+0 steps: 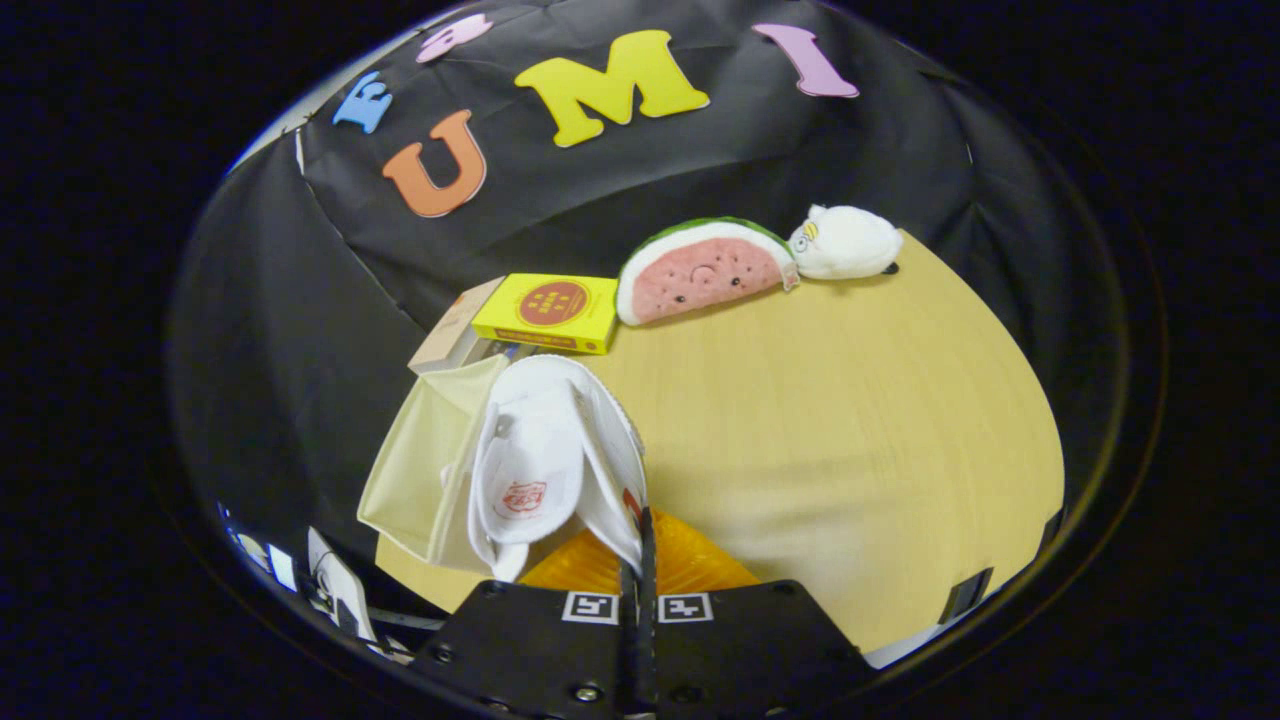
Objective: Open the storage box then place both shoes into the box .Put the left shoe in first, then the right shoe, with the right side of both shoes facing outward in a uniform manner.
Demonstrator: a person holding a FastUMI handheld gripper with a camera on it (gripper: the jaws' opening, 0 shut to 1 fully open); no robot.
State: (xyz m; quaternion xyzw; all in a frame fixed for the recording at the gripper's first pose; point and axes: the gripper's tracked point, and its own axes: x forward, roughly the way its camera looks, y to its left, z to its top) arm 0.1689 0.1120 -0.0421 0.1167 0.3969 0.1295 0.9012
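A white shoe (545, 460) with a red logo on its insole and a ribbed orange sole (690, 565) hangs just ahead of my fingers, its opening turned toward me. My gripper (640, 560) is shut on the shoe's side wall, which is pinched thin between the two fingers. Directly left of the shoe and touching it stands the cream storage box (415, 470), open, with its inner wall showing. The shoe's heel end overlaps the box's near side. The shoe hides much of the box's inside.
The round wooden table (850, 420) stretches to the right of the shoe. Behind the storage box lie a yellow carton (548, 312) and a brown carton (455, 325). A watermelon plush (700, 270) and a white plush (845, 243) sit at the far edge.
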